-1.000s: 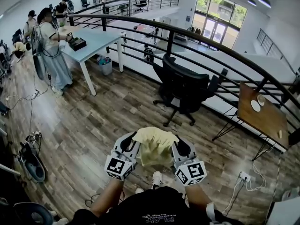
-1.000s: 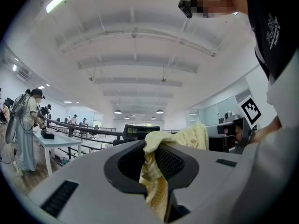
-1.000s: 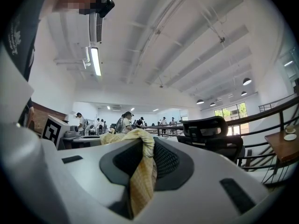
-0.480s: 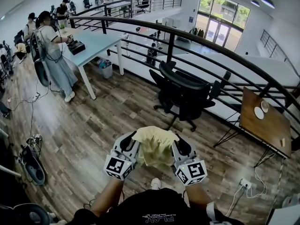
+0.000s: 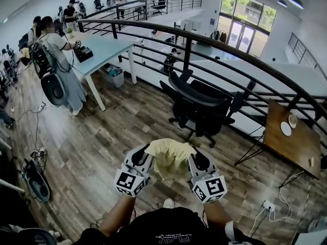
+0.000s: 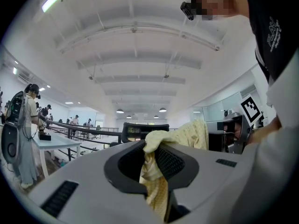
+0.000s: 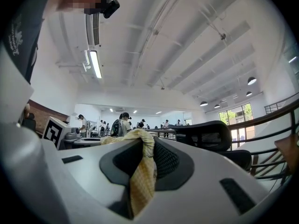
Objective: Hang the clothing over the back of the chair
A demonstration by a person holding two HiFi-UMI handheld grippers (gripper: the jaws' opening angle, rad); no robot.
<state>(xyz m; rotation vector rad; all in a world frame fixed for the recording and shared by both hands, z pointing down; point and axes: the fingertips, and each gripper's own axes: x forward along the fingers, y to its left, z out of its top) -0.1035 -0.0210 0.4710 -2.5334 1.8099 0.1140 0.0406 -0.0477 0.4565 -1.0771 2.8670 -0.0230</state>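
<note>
Seen from the head view, the left gripper (image 5: 144,156) and the right gripper (image 5: 193,160) are held side by side, both pointing level toward 12 o'clock, at the bottom centre above the wood floor (image 5: 102,137). A pale yellow garment (image 5: 168,157) is bunched between them and droops in the gap, off the floor and well apart from the chair.

In the left gripper view, the left gripper is clenched on the garment. A fold is pinched between its two dark ribbed pads, spills over the top toward 2 o'clock and hangs down out of the jaws at 6 o'clock. In the right gripper view, the right gripper likewise grasps the garment. The cloth passes over the top of the pads and runs down between them, trailing away toward 9 o'clock, where the other gripper's marker cube shows.

The black office chair (image 5: 202,108) stands at about 1 o'clock from the grippers, its curved back turned toward the person and its wheeled base on the floor. Nothing is draped on it. Just behind it a dark curved railing (image 5: 245,60) sweeps across the room.

At 10 o'clock a light blue bench (image 5: 104,47) stands with a bin (image 5: 115,75) under it, and a person (image 5: 56,60) stands at its near end. A wooden bench (image 5: 291,137) sits at about 3 o'clock by the railing.
</note>
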